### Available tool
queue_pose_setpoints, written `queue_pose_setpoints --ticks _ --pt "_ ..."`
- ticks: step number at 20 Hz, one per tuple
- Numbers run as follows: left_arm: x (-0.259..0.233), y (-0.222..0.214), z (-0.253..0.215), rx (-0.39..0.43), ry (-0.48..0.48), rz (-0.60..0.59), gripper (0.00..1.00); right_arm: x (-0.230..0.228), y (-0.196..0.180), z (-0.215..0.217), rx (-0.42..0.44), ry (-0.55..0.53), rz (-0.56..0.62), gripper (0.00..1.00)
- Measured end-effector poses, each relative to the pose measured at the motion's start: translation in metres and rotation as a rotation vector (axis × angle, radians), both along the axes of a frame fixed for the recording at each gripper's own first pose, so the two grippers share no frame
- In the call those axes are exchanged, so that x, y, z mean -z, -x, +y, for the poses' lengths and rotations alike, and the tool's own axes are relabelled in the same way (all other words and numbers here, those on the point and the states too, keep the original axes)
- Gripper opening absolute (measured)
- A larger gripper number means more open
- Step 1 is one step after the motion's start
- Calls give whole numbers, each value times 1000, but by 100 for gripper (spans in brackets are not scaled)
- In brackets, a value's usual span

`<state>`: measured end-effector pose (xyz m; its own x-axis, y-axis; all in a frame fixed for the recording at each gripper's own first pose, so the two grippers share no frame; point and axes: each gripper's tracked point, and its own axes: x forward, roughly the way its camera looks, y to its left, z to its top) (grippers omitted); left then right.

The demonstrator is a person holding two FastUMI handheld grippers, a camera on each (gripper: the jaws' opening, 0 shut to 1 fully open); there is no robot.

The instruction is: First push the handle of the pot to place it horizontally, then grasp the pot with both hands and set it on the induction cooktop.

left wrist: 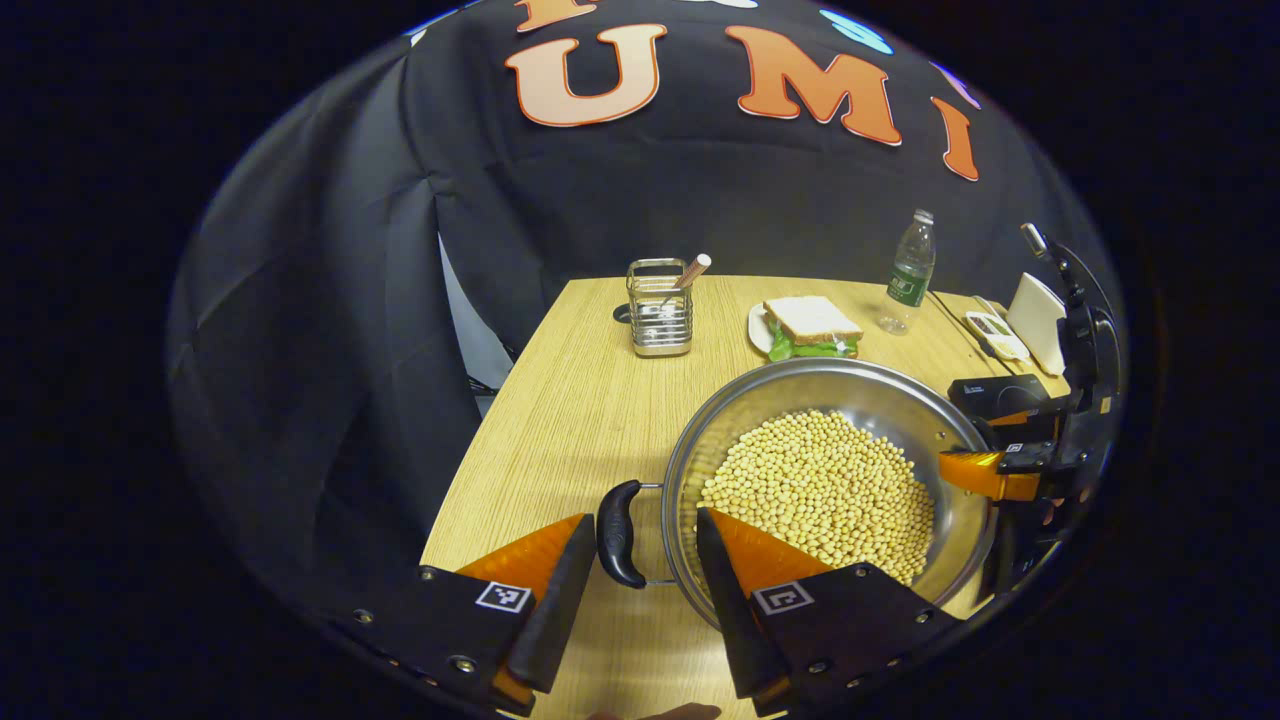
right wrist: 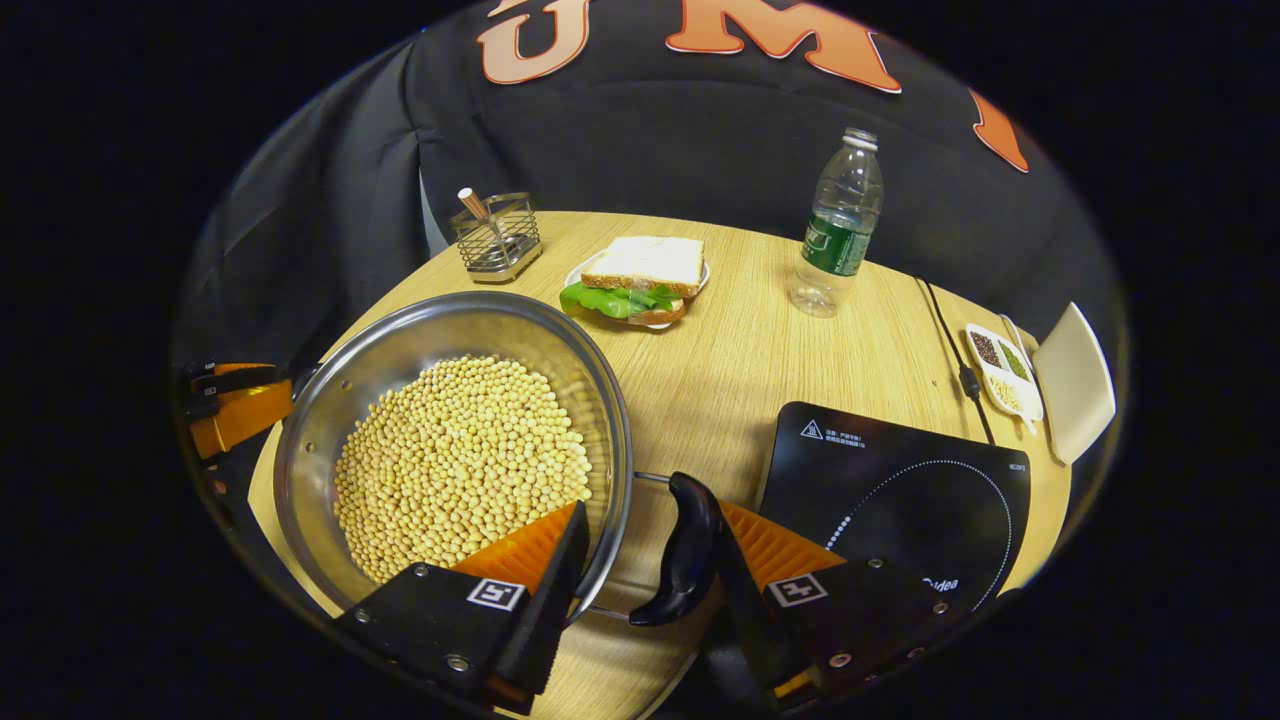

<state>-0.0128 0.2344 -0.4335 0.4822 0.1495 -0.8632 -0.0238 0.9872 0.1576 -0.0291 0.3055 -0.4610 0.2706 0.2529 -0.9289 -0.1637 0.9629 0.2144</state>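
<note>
While both grippers stand with their fingers spread apart, nothing is grasped yet. The left gripper (left wrist: 645,600) has the black left handle (left wrist: 619,533) in the gap between its two fingers, and its inner finger reaches over the rim of the pot (left wrist: 880,395). The right gripper (right wrist: 645,590) stands the same way at the right handle (right wrist: 684,560), which lies against its outer finger; whether it presses I cannot tell.

The pot is of steel, wide, and loaded with dry soybeans (right wrist: 460,465), so I judge it heavy, stiff and smooth. Both handles seem to lie horizontally, and they are the good places to grip. If the pot tilts, the beans will roll and may spill.

It sits on the wooden table (right wrist: 760,340), just left of the induction cooktop (right wrist: 900,500). Farther away are a sandwich (right wrist: 640,275), a water bottle (right wrist: 840,225), a wire utensil holder (right wrist: 495,240) and a small dish of grains (right wrist: 1000,370).
</note>
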Motion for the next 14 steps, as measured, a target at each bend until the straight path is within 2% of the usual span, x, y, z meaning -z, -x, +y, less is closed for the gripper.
queue_pose_setpoints --ticks 5,7,8,14 --pt "26 0 6 4 1 44 65 9 -5 0 -7 24 -3 74" --pt "37 5 8 -10 14 71 66 12 -8 1 -11 32 -6 69" --pt "39 5 9 -14 17 73 67 14 -8 2 -9 34 -2 73" --pt "44 9 11 -42 30 70 68 23 -6 12 -3 3 33 77"
